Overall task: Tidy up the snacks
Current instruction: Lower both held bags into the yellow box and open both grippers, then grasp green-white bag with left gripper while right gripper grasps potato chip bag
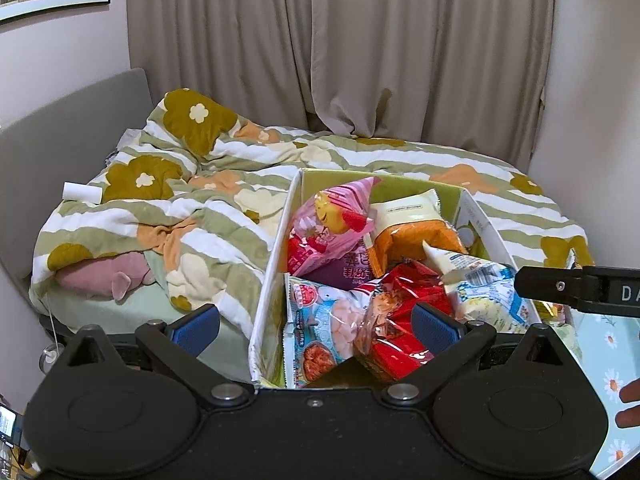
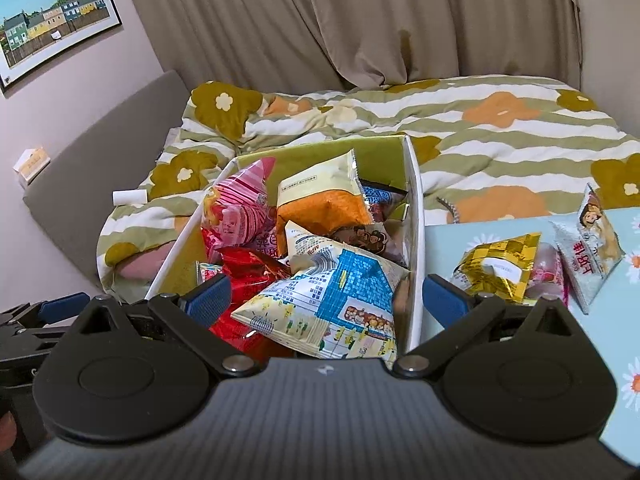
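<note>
Both grippers spread wide, gripping nothing. Left gripper (image 1: 314, 322) straddles the box (image 1: 272, 256) wall. Right gripper (image 2: 328, 294) hovers over blue-white bag (image 2: 332, 300); gold bag (image 2: 500, 268) just right.

Beige curtains (image 1: 360, 40) hang closed in heavy folds across the far side of the room, between pale pinkish walls (image 2: 80, 92). A framed picture (image 2: 52, 12) of coloured row houses hangs on the left wall. Below it runs a grey padded headboard (image 1: 76, 112), with a small box (image 2: 32, 166) resting on its top edge. The bed (image 2: 500, 128) fills the room's middle, covered by a rumpled quilt striped green and white with orange and olive flowers. The light is soft and even.
</note>
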Available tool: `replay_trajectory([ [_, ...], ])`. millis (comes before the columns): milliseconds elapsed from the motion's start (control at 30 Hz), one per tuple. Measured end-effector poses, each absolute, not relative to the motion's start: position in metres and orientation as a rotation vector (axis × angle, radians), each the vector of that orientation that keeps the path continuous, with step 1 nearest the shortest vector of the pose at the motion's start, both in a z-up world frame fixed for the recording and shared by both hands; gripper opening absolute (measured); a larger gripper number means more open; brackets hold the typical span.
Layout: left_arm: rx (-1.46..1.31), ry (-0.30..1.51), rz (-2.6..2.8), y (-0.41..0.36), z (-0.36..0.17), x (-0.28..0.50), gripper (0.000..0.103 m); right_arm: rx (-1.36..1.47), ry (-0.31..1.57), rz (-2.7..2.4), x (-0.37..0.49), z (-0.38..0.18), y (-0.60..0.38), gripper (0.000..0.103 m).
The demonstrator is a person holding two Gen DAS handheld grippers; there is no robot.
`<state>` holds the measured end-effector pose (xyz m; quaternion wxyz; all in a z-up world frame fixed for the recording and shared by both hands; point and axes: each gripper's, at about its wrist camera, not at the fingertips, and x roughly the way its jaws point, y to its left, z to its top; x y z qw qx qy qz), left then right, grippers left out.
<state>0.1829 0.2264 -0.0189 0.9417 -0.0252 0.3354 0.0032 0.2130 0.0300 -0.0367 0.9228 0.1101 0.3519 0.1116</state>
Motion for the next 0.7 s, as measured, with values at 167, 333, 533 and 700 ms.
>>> replay_trajectory([
  [167,-0.041,0.658,0.004,0.217,-0.008,0.178,0.103,0.231,0.697,0.226,0.206,-0.028,0.017,0.103],
  [333,-0.027,0.637,0.002,0.197,0.007,0.173,0.103,0.238,0.659,0.217,0.198,-0.017,-0.004,0.103],
  [533,-0.017,0.61,-0.022,0.148,0.022,0.17,0.103,0.205,0.653,0.207,0.191,-0.006,-0.048,0.103],
  [700,-0.007,0.597,-0.051,0.089,0.028,0.178,0.103,0.192,0.665,0.199,0.195,-0.004,-0.104,0.103],
])
